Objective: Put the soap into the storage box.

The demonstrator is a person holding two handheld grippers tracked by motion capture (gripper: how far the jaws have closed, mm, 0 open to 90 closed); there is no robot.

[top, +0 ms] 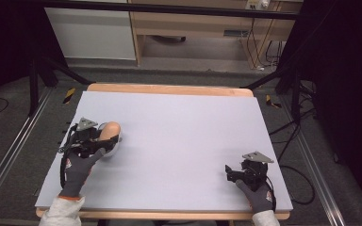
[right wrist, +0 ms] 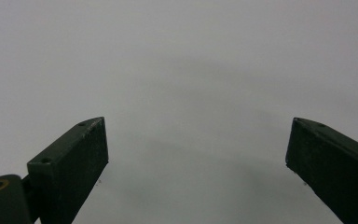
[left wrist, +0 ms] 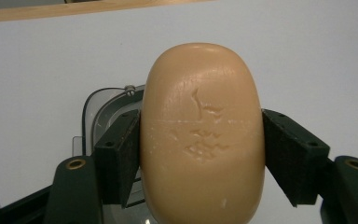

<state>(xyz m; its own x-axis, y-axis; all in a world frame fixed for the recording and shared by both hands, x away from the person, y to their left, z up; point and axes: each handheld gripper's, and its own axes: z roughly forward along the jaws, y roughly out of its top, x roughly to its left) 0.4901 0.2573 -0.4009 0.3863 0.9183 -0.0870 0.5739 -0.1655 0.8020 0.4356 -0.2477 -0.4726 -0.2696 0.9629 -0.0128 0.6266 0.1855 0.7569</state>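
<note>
— What was the left gripper (top: 107, 141) doing?

— Its two black jaws were pinched on a tan, oval bar of soap (left wrist: 202, 135), one jaw pressed to each long side. In the left gripper view the bar stood on end between them, a stamped mark on its face.

— And under the bar?

— A clear, rounded plastic dish with a small metal screw at its rim (left wrist: 103, 100) lay just behind and below it, toward 9 o'clock of the bar. Whether the soap touched it I could not tell.

— Where was all that on the table?

— On the pale grey tabletop with a wooden edge (top: 179, 122), at about 9 o'clock in the high view, near the left side. A gloved hand (top: 81, 165) held the gripper from 6 o'clock.

— The right gripper (top: 227, 172)?

— At about 4 o'clock of the table, well apart from the soap. In the right gripper view its jaws were spread wide with nothing between them, over bare grey surface. The other gloved hand (top: 259, 194) held it.
</note>
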